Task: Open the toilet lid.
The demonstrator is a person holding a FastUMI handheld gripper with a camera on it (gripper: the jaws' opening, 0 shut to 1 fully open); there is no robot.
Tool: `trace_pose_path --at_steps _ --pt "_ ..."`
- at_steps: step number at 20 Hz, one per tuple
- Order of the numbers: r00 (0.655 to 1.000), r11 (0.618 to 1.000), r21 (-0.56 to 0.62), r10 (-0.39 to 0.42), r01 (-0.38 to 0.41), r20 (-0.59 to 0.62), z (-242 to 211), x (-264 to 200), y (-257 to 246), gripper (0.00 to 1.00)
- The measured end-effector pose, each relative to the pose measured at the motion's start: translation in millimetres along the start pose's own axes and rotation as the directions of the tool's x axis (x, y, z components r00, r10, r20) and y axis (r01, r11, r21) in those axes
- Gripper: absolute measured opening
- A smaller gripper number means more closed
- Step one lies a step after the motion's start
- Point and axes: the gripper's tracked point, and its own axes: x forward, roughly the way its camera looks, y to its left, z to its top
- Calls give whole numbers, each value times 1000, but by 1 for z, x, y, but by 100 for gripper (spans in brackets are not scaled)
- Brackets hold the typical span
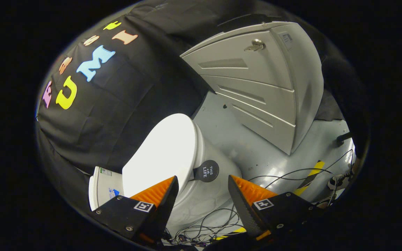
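Holding my gripper (203, 193) wide, fingers spread and gripping nothing, I see the glossy white plastic toilet lid (161, 153) just ahead, shut flat over the white ceramic bowl (209, 195). I judge it stiff, light and slippery, hinged at the far end by the white cistern (101, 186). The round black tab (206, 170) on its near rim looks the best hold. Whatever the bowl contains is hidden.

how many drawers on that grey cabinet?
3 visible. Pale grey metal cabinet beyond the white toilet lid: top drawer with the key, one below it, one lowest. Open gripper is near the lid. More may be hidden.
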Motion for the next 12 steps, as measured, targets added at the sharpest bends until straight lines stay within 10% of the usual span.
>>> trace_pose_path --at_steps 12 --pt "995 973 208 101 -98 -4 -7 40 -8 61"
